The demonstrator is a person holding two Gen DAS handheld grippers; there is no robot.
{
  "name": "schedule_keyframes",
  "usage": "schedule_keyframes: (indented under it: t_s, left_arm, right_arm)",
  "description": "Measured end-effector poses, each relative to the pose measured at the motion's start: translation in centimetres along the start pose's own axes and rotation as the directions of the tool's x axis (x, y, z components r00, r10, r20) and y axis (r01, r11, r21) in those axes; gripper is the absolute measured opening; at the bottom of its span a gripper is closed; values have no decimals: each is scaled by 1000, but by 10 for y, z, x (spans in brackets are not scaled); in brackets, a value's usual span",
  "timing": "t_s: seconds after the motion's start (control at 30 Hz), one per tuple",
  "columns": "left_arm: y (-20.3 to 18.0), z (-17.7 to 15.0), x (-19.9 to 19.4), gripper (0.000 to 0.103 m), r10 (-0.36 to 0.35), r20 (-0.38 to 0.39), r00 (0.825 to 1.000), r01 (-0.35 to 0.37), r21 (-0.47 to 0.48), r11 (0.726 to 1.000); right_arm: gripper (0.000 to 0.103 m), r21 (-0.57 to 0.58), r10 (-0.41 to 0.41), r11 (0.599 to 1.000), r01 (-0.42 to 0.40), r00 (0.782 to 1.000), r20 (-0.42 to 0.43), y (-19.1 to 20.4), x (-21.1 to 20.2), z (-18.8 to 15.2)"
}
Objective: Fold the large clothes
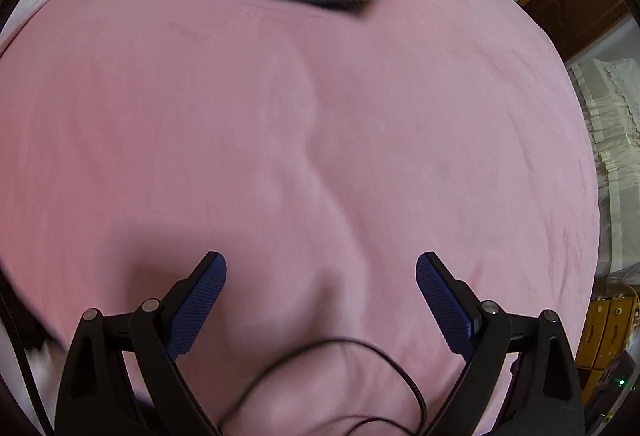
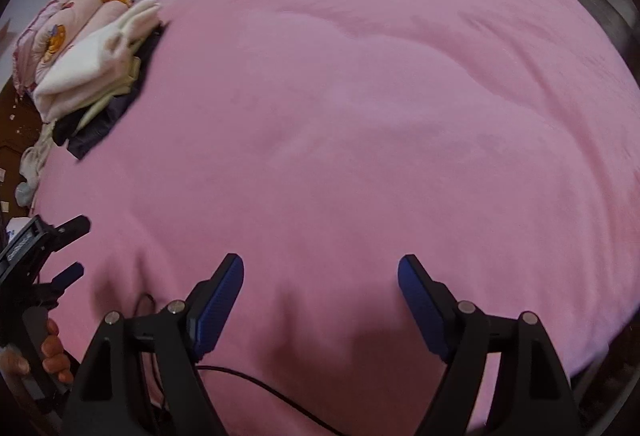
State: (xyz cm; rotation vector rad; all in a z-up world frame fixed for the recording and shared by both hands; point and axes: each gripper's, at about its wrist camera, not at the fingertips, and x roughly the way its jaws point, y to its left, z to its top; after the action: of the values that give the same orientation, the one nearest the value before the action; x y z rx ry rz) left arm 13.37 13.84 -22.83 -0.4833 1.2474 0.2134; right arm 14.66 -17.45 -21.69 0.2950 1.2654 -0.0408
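Two tongs, the left tongs [image 1: 321, 268] and the right tongs [image 2: 321, 268], hover wide open and empty above a pink sheet [image 1: 280, 136] on the bed. Folded clothes [image 2: 96, 72] sit stacked at its far left edge, well apart from both.

We see a pink bedsheet [image 2: 360, 116] spread wide, a thin black cable [image 1: 332, 348] looping across its near edge, and a patterned quilt [image 2: 60, 28] rolled at the far corner.
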Motion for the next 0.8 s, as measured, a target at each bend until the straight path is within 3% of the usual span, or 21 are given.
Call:
schedule_keyframes:
  t_s: [0.2,0.4,0.57,0.7,0.8]
  left_arm:
    - [-36,-80,-60,95,-17,35,999,18,-13,1000]
    - [-76,-132,-134,95,3,79,997,-12,116,993]
    - [-95,-147,-196,96,20,142,990,-44,166,985]
    - [-117,-153,-225,96,30,171,985,-74,260,963]
    - [-129,-160,-237,102,9,159,987,-57,298,953]
  right_arm:
    - [82,0,-57,998,57,998,-31,-77,-68,-43]
    - [89,27,-35,999,35,999,-9,-116,-139,-59]
    - [93,-28,1,1000,0,999,36,-101,-176,-52]
    - [93,-54,50,997,-47,998,44,-85,-200,-54]
    - [94,-71,8,997,-4,998,61,-73,-216,-62]
